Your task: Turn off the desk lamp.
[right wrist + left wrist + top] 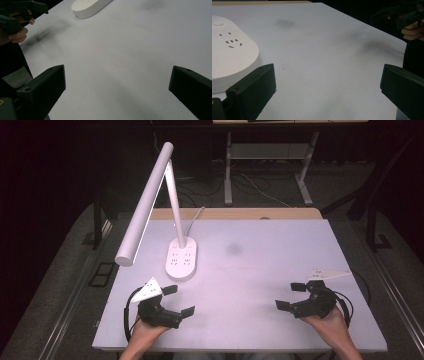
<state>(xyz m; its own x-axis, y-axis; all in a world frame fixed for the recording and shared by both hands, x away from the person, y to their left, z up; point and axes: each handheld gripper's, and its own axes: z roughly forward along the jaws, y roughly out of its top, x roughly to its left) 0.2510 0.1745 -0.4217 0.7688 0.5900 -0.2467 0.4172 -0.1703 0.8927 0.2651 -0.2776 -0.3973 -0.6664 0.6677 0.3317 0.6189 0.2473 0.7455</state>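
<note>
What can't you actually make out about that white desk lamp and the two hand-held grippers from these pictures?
- Lamp base: left gripper view's left edge cuts it off; socket markings too small to read.
- Lamp head: high view shows its top, so lit or unlit is unclear.
- Lamp cord: it passes behind the table's far edge.
- Left gripper and right gripper: hands cover their handles.

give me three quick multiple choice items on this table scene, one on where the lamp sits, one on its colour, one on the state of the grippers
1. Where does the desk lamp stand on the table?
A. far left part
B. near right corner
C. centre front edge

2. What colour is the lamp?
A. black
B. white
C. red

3. How do the left gripper and right gripper stand?
A. both open, holding nothing
B. both shut on the lamp
C. left one shut on a cable

Key: 1 A, the base sits left of the middle, towards the back. 2 B, base, stem and head are all white. 3 A, each gripper view shows its jaws wide apart over bare table.
</note>
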